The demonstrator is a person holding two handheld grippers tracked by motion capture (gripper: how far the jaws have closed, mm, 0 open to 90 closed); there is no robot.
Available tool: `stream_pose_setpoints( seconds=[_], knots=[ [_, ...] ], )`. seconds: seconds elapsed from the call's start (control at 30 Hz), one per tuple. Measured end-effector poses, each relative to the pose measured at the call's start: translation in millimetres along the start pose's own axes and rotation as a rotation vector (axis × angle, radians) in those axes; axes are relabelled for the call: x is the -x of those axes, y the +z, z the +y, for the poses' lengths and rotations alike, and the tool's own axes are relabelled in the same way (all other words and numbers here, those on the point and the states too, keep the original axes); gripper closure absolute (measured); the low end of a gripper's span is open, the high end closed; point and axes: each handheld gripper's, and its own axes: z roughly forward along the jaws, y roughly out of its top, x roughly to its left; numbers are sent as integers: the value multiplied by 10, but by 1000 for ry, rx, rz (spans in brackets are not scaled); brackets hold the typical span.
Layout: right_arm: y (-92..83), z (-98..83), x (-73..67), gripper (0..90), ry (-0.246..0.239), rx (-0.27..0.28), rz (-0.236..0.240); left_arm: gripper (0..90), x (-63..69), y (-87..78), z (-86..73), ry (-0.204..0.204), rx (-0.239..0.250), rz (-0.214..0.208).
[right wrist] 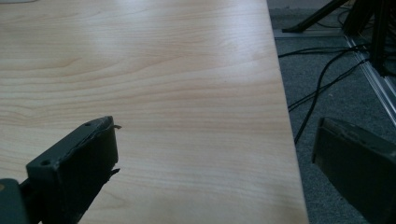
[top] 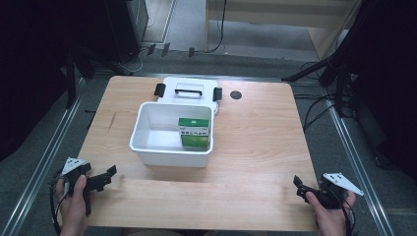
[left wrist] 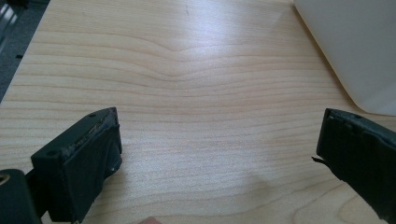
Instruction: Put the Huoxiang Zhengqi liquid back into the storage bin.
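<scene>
A white plastic box [top: 147, 150] stands open in the middle of the wooden table [top: 255, 137], and a green and white carton [top: 193, 132] stands upright inside it at the right. Its white lid [top: 189, 101], with a black handle and black clips, lies flat behind it. My left gripper [top: 109, 176] rests at the table's near left corner, open and holding nothing; the box's wall [left wrist: 355, 46] is at the upper right in the left gripper view. My right gripper [top: 301, 186] is at the near right corner, open and empty, over the table's right edge [right wrist: 280, 107].
A round black grommet [top: 236, 95] sits in the table behind the box. Black stands and cables [top: 324, 69] are on the grey floor to the right, dark equipment [top: 74, 49] to the left. Metal rails [top: 44, 162] run along both sides of the table.
</scene>
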Motion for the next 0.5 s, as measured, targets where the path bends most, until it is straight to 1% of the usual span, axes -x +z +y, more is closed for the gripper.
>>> stream_pose_setpoints(
  seconds=[0.03, 0.1, 0.43, 0.5],
  knots=[
    [-28, -33, 32, 18, 4, 0, -3, 10, 0, 0, 0, -1, 0, 0],
    [-44, -49, 49, 24, 6, 1, -2, 10, 0, -1, 0, -1, 0, 0],
    [-206, -189, 221, 25, 58, 31, -11, 10, 3, 0, -1, 2, 1, 0],
    [-237, -236, 253, 44, 83, 50, -5, 10, 4, -1, -1, 2, 1, 0]
  ],
)
